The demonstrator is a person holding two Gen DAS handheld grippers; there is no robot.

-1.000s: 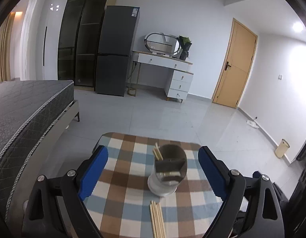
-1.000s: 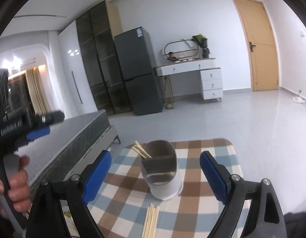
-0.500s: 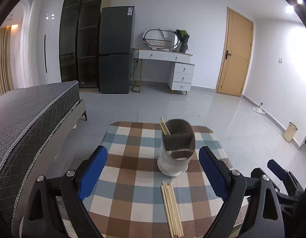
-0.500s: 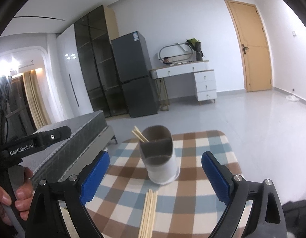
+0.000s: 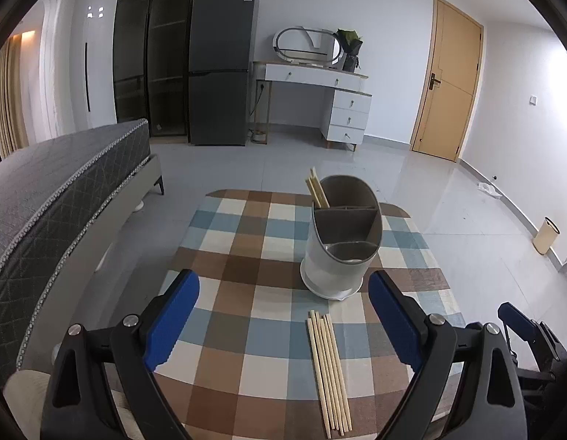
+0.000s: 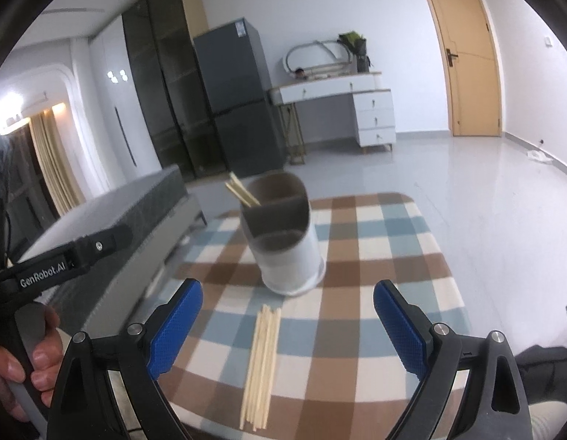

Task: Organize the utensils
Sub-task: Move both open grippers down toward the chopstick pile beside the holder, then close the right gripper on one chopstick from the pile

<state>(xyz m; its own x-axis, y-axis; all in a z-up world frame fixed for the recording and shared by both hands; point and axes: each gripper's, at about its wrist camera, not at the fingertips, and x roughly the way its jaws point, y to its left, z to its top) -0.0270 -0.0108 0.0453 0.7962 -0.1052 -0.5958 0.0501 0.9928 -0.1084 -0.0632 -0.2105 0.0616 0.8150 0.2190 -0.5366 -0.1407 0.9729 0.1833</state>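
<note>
A white and grey utensil holder (image 5: 340, 242) with divided compartments stands on the checked table (image 5: 246, 256); it also shows in the right wrist view (image 6: 283, 234). A pair of chopsticks (image 5: 316, 192) leans in its far compartment. Several loose wooden chopsticks (image 5: 329, 366) lie in a bundle on the table in front of the holder, also in the right wrist view (image 6: 262, 363). My left gripper (image 5: 283, 319) is open and empty above the table's near edge. My right gripper (image 6: 287, 326) is open and empty over the bundle's near end.
A grey bed (image 5: 55, 190) runs along the table's left side. The person's hand holds the left gripper's handle (image 6: 44, 267) at the left of the right wrist view. A fridge (image 5: 221, 66), desk (image 5: 320, 84) and door (image 5: 444, 84) stand far behind.
Both grippers have drawn back from the holder and risen, so the loose chopsticks show in full. Both stay open and empty.
</note>
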